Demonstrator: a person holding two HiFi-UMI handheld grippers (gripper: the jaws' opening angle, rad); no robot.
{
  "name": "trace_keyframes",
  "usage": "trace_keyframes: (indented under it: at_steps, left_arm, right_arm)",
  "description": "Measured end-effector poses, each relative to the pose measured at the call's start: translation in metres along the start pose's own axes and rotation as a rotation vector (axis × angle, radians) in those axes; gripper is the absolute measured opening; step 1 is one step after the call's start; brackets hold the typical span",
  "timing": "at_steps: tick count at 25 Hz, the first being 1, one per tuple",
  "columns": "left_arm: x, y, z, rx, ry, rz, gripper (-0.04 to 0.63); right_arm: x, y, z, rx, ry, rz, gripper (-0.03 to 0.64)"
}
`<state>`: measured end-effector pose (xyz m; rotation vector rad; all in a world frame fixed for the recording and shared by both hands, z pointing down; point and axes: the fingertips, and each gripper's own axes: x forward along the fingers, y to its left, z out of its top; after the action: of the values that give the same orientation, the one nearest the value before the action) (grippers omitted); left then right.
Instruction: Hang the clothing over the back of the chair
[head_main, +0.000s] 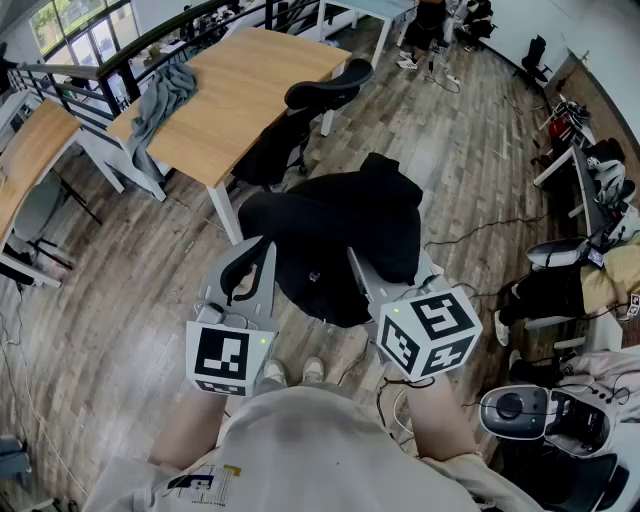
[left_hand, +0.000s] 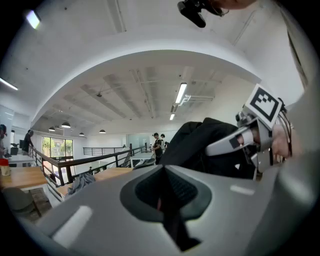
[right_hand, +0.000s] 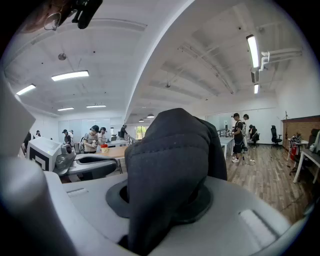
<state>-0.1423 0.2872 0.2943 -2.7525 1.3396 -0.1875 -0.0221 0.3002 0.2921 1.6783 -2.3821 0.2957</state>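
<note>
Right gripper (head_main: 385, 278) clenched on a thick fold of the black jacket (head_main: 330, 225), which bulges up between its jaws. Left gripper (head_main: 247, 262) just beside the jacket, jaws closed together, no cloth visible in them. Jacket is held up over the floor, in front of the person. Beyond it: chair (head_main: 278, 148) at table (head_main: 250, 75).

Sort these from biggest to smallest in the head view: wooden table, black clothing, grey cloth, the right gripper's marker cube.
Tied first: wooden table and black clothing look about alike.
Then the marker cube on the right gripper, enlarged by nearness.
Smallest: grey cloth.
</note>
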Motion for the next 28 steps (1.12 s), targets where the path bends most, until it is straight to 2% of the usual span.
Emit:
trace_keyframes:
  at_steps: [8, 15, 28]
  left_arm:
    - [0.005, 0.008, 0.0, -0.002, -0.001, 0.001, 0.0]
    - [0.009, -0.006, -0.004, 0.004, 0.014, -0.017, 0.0]
    - [0.02, -0.02, -0.004, 0.018, 0.023, -0.019, 0.0]
  right_arm:
    - [0.008, -0.002, 0.005, 0.059, -0.018, -0.01, 0.098]
    - [0.0, -0.007, 0.0, 0.08, -0.004, -0.004, 0.098]
    - [-0.005, -0.023, -0.004, 0.064, 0.004, -0.008, 0.098]
